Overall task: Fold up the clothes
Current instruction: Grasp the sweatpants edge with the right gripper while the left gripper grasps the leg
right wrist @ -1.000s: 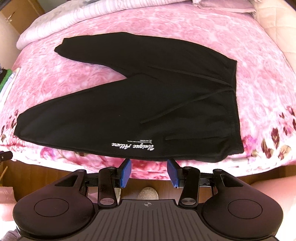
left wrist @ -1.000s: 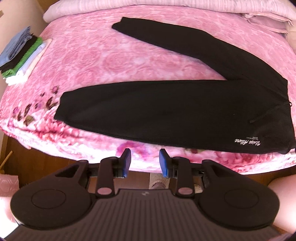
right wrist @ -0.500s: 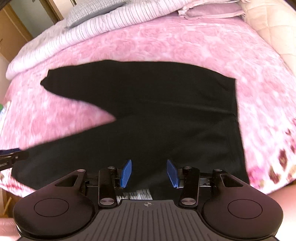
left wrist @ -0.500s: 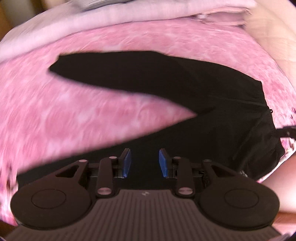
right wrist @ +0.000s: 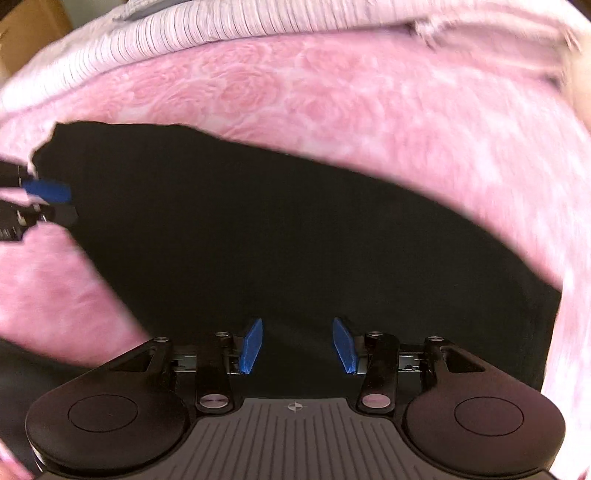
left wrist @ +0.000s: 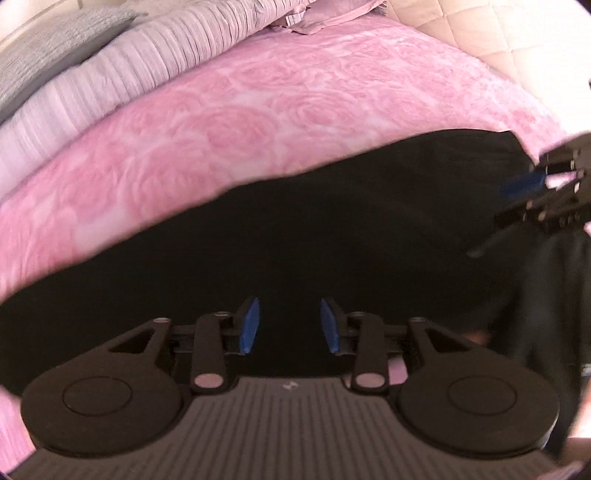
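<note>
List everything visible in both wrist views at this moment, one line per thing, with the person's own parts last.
Trousers: one pair, black, spread flat on the pink bedspread, beneath both claws.
Bedspread: one, pink with a rose pattern, covering the bed.
Striped quilt: one, pale lilac, bunched along the far side of the bed.
Grey pillow: one, far left corner in the left wrist view.
Quilted panel: one, cream, far right, beyond the bed.
Left claw: one, black with blue pads, jaws open and just opened wider, nothing between them, above the trousers.
Right claw: one, black with blue pads, jaws open, nothing gripped, above the trousers.
</note>
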The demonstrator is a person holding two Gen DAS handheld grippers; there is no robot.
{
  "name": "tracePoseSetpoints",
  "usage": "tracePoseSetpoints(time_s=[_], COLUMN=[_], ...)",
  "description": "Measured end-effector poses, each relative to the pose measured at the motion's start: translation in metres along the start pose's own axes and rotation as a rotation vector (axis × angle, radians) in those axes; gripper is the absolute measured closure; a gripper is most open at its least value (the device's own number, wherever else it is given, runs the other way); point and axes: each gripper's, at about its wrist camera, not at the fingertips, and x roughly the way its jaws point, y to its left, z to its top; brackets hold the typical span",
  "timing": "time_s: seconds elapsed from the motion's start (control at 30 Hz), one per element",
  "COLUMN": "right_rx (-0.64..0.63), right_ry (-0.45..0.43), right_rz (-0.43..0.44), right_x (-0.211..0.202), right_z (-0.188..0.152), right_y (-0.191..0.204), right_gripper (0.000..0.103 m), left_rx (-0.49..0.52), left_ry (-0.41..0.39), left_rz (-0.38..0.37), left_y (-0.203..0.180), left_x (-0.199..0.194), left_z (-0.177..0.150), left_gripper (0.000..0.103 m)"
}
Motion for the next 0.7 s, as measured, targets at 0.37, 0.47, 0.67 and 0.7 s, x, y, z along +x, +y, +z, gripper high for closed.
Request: tracePoseSetpoints(time_s=[0.37,0.47,0.67,0.7], right_rx=[-0.294,-0.390,-0.346,-0.351], right_ry=[-0.045,0.000,0.132,0.145], right_rz=[0.071,0.115,0.210,0.215], right_x=[0.070,0.084,0.110,0.113], right_z=[0.096,0.113,0.122,0.118], right_y=[-0.042,-0.052,-0.079,-0.081], right_gripper=[0.034,0.034,0.034,0.034], left_rx=[0.256,0.303,0.286,0.276], left_ry=[0.001,0.035,0.171,0.161], left_rz=[0.024,0.006,-0.096,-0.100], left_y=[0.076,0.098,0.135,0.141], left_x=[0.066,0.079,0.107,0.108], left_z=[0.044,0.048,0.042,0.040], left_gripper=[0.065,0.065,0.058,0.046])
